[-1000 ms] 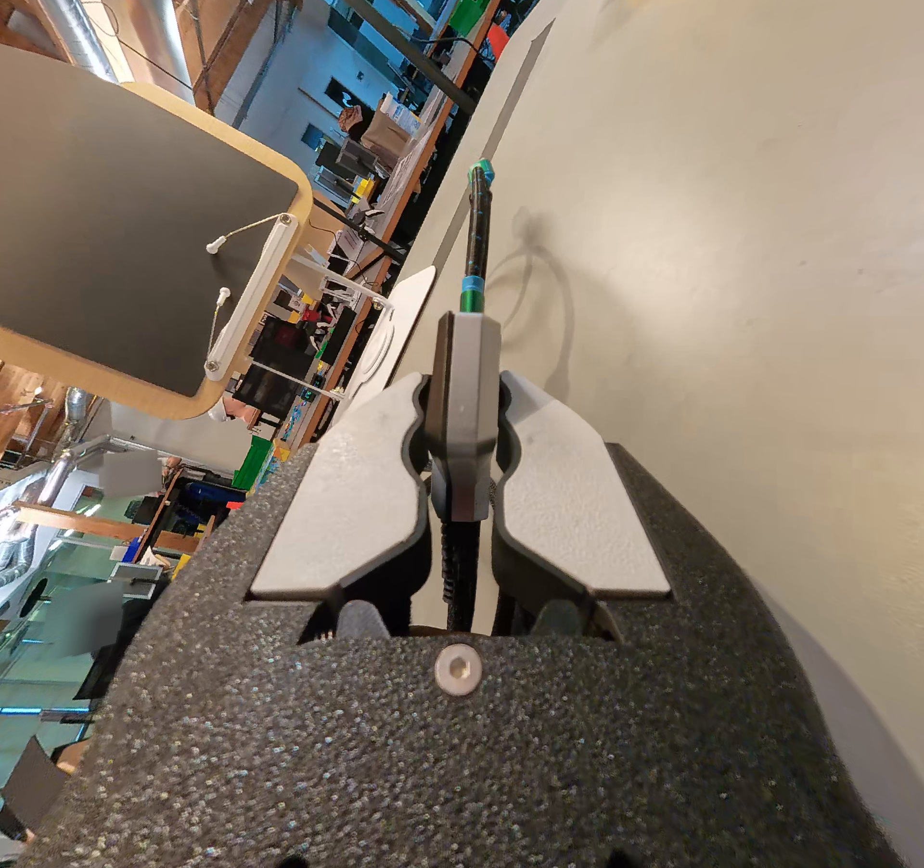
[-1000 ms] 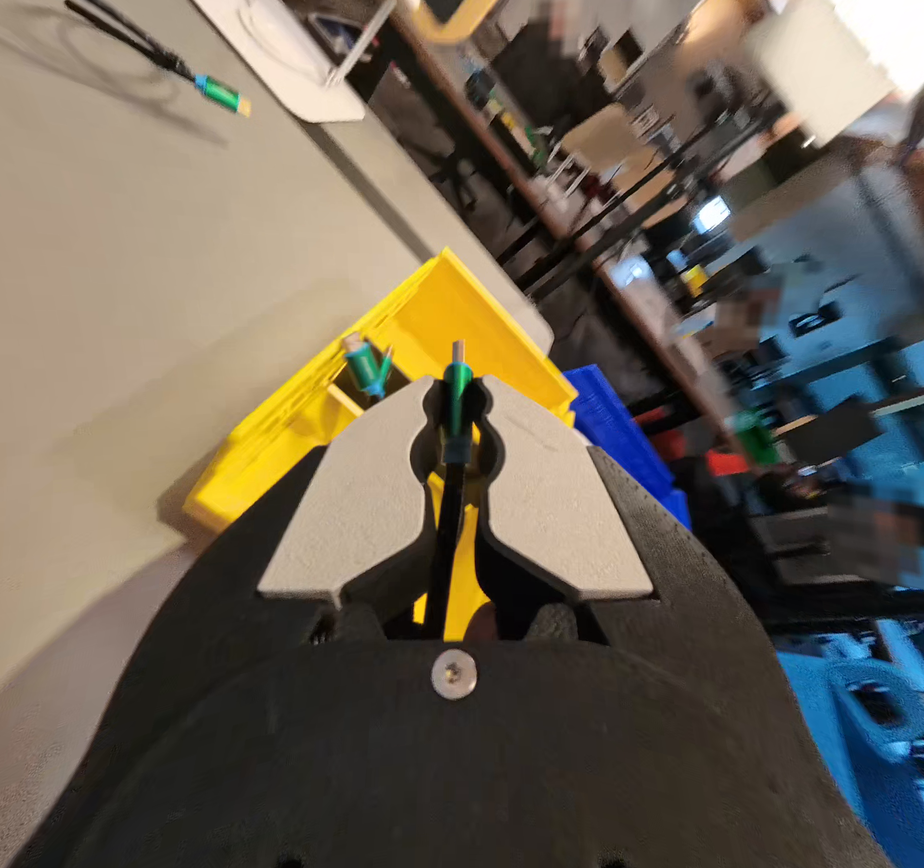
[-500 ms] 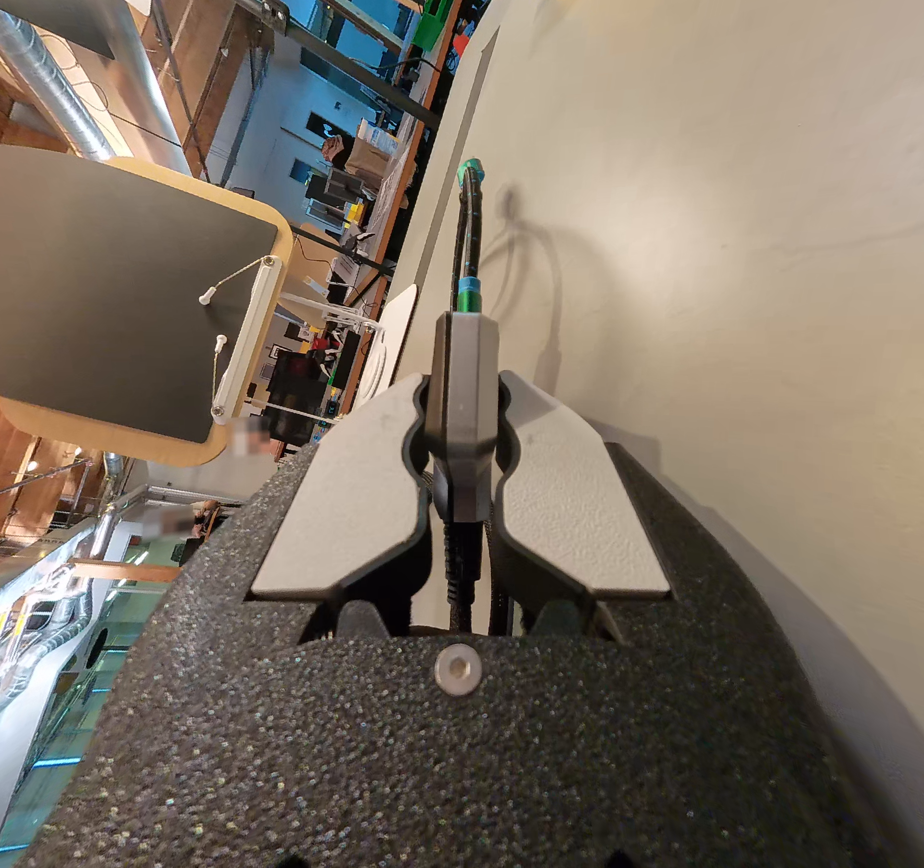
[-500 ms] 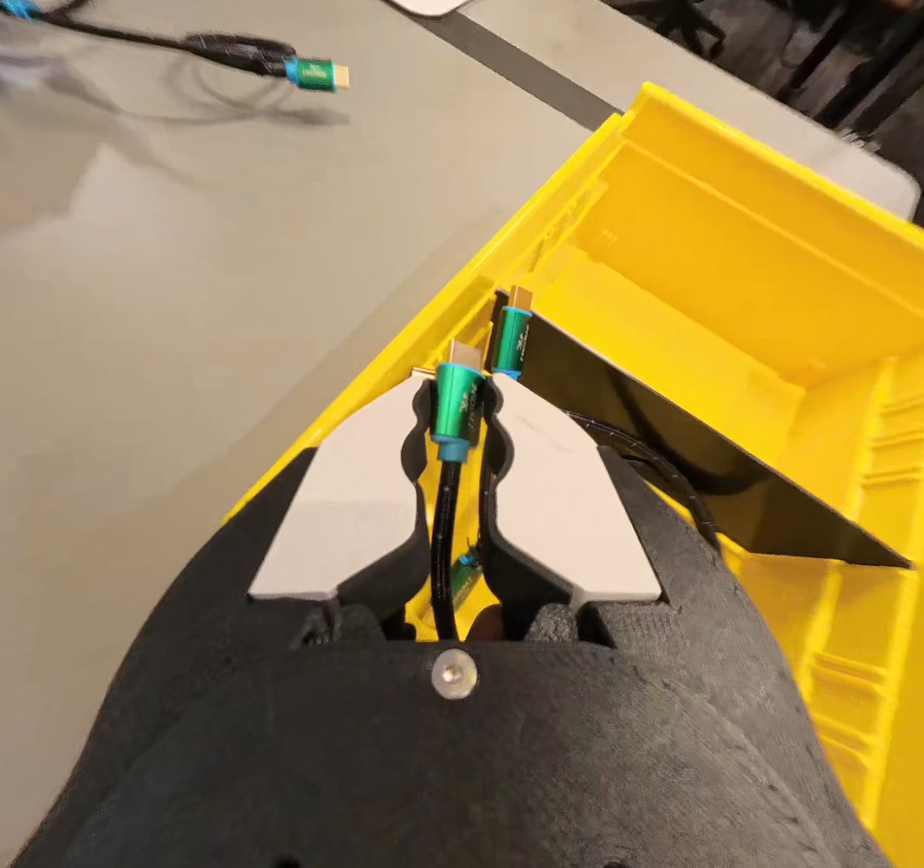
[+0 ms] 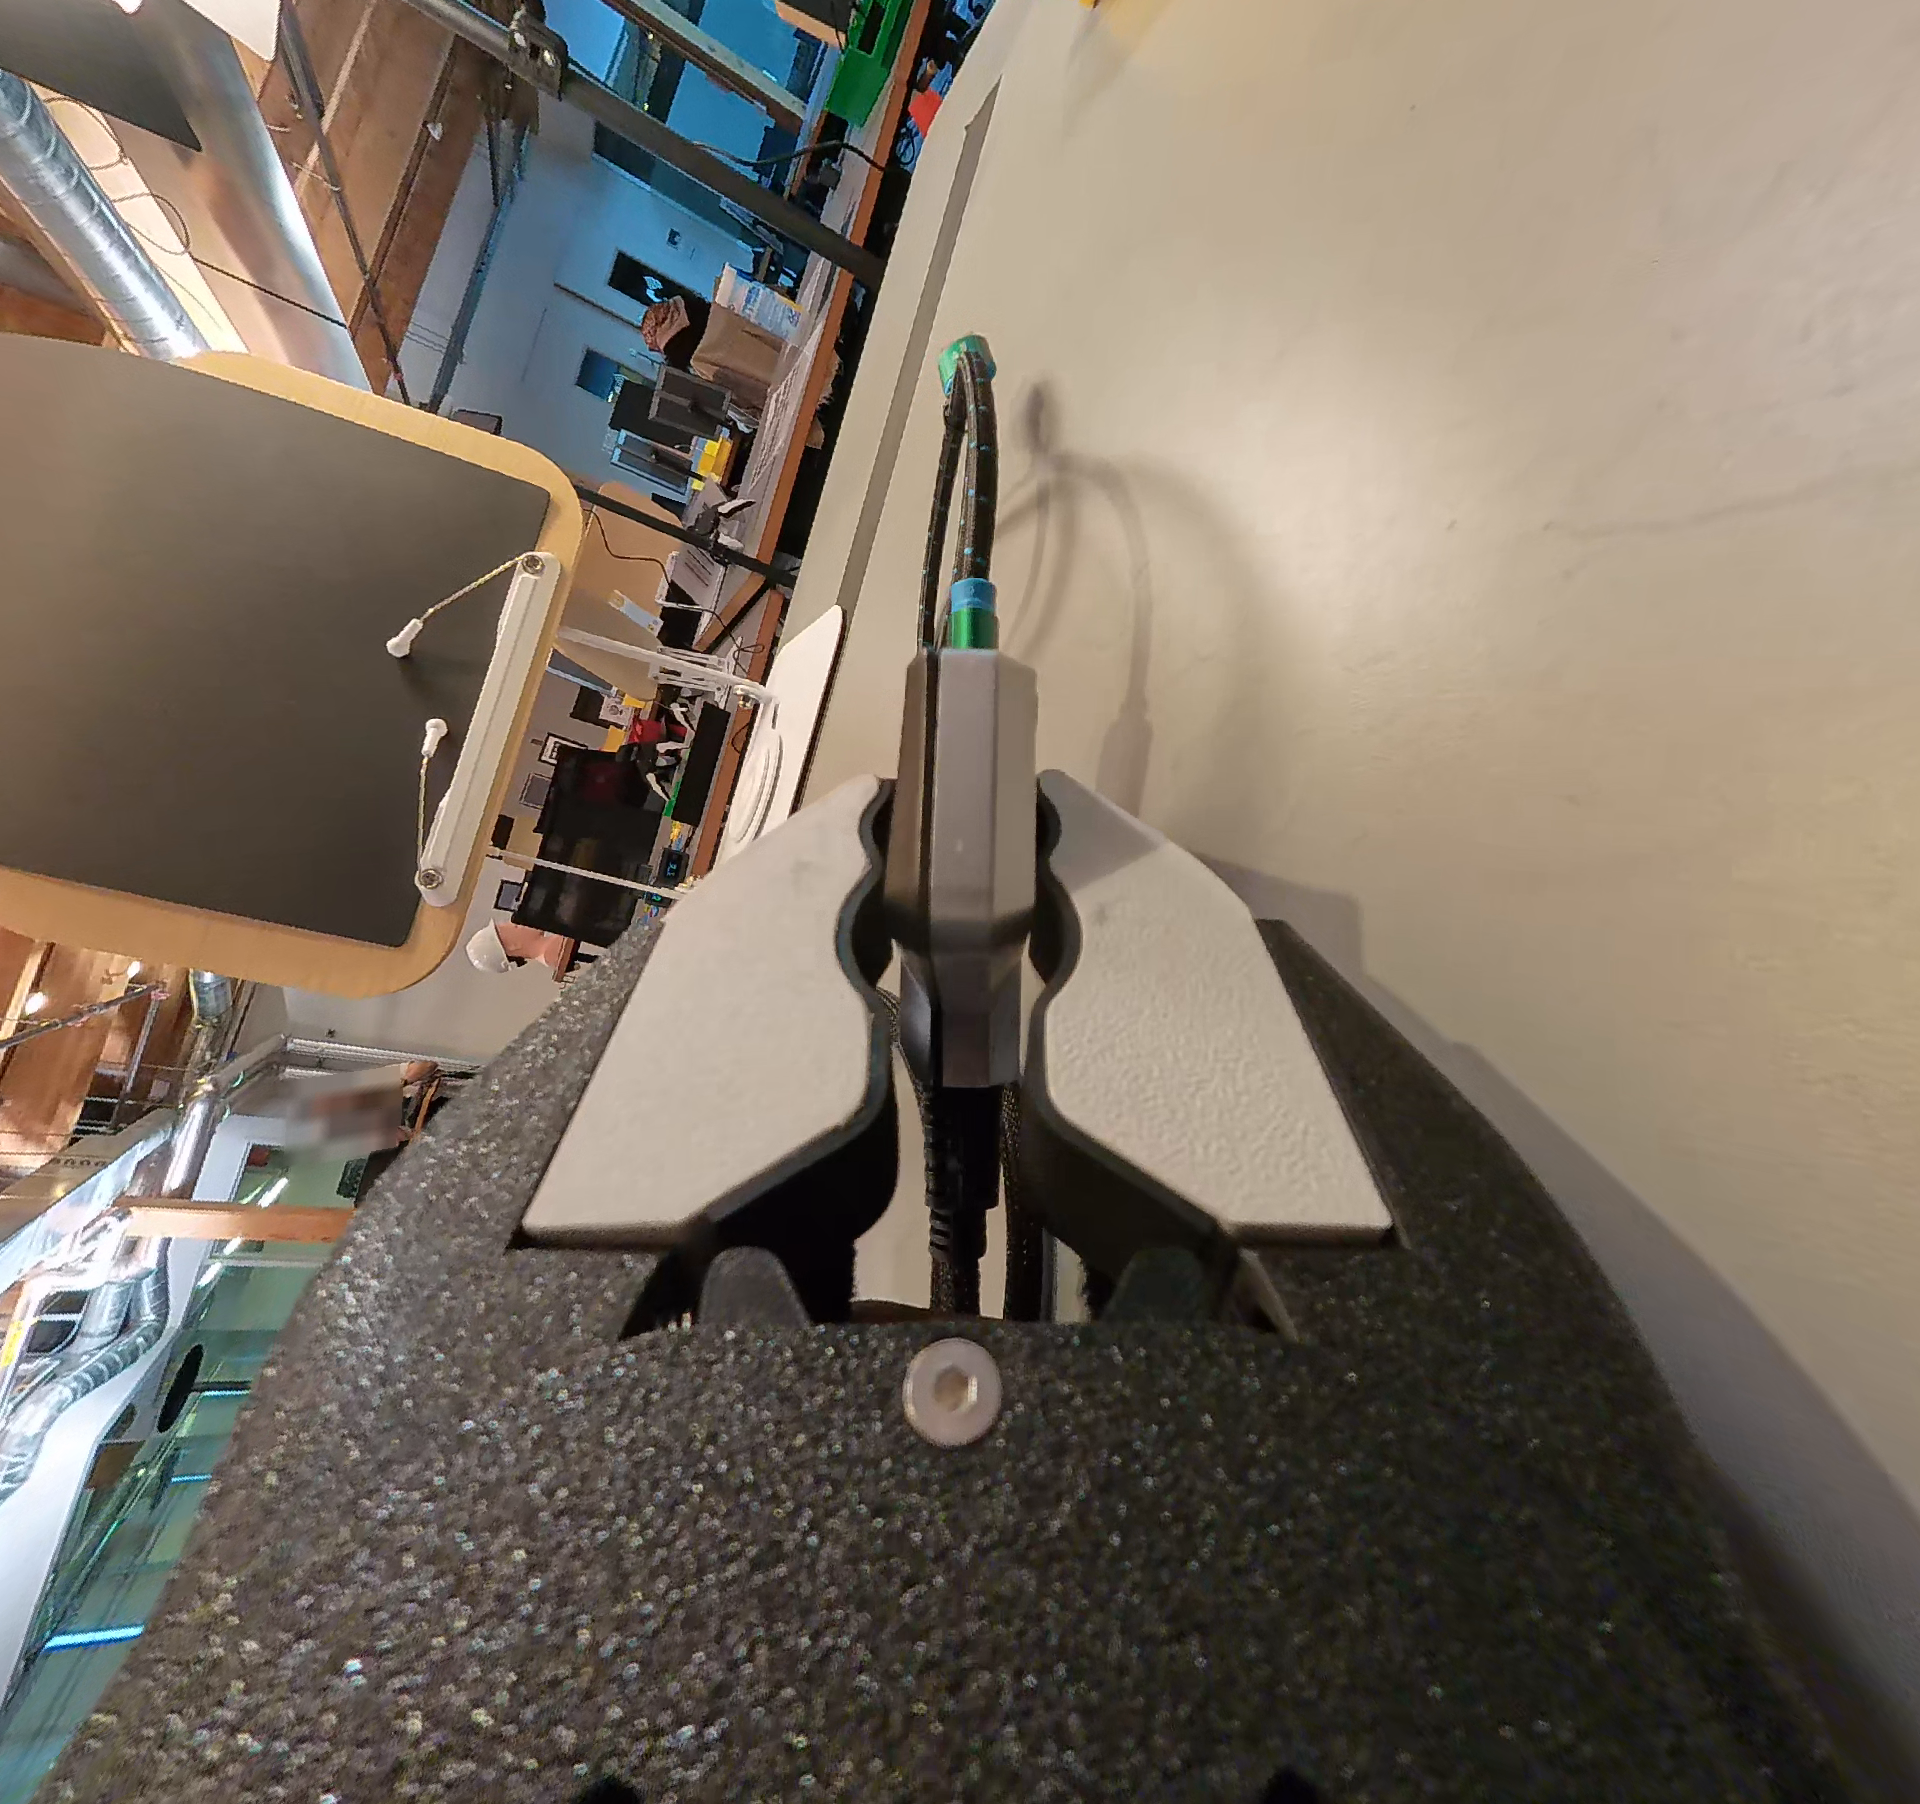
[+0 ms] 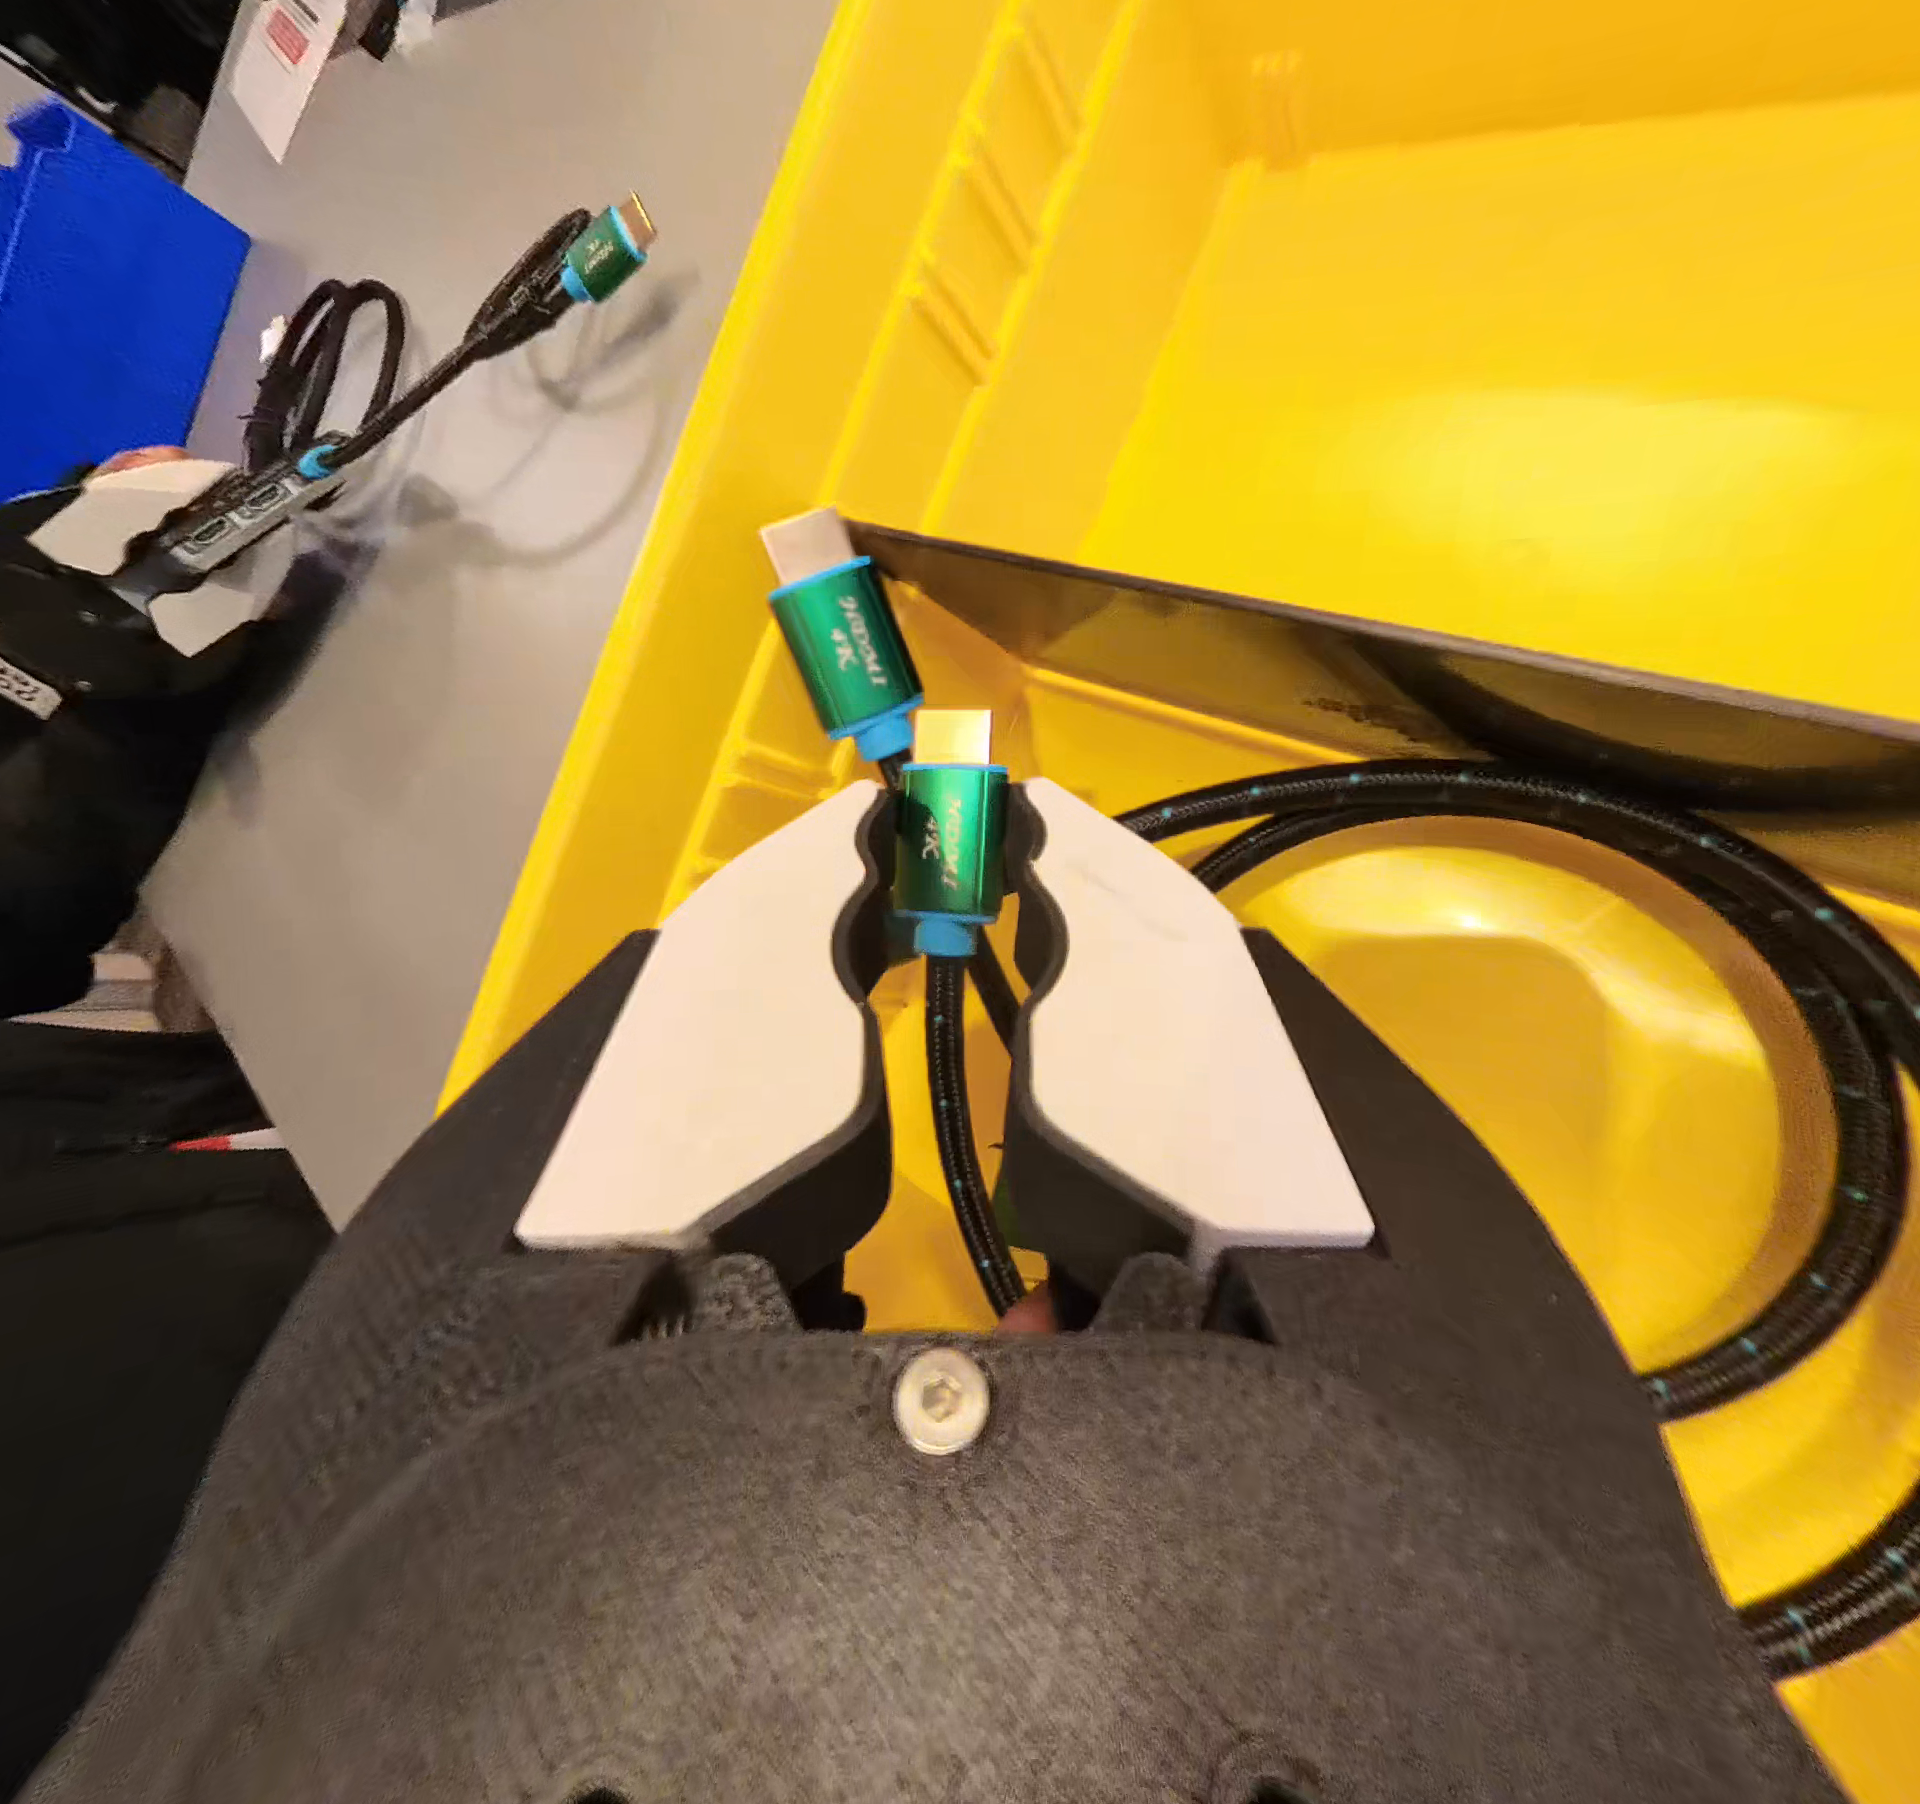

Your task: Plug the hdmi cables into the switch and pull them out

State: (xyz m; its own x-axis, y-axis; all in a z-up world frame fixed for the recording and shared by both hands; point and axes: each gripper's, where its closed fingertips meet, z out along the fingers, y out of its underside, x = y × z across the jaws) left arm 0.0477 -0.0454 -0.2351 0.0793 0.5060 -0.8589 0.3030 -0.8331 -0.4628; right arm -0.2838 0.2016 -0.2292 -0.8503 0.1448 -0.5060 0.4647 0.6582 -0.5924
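My left gripper [image 5: 961,798] is shut on the grey HDMI switch [image 5: 966,819], held on edge above the table. One green HDMI plug [image 5: 966,611] sits in the switch's far end, and its braided cable loops up to a free green plug [image 5: 964,364]. My right gripper [image 6: 948,809] is shut on a green HDMI plug [image 6: 948,845] with its gold tip up, over the yellow bin [image 6: 1455,320]. A second green plug [image 6: 842,653] stands just beyond it. The left gripper with the switch [image 6: 223,523] shows at the far left of the right wrist view.
The braided black cable [image 6: 1714,1027] coils inside the yellow bin beside a black divider [image 6: 1351,653]. A blue bin [image 6: 94,320] stands past the left gripper. A white stand base [image 5: 805,705] and a black wood-rimmed board [image 5: 239,642] lie at the table's edge. The grippers' ends are close to 40 cm from one another.
My right gripper has swung over the yellow bin with its plug, bringing the coiled cable and left gripper into view. The left gripper has tilted slightly; the plugged cable now bows more.
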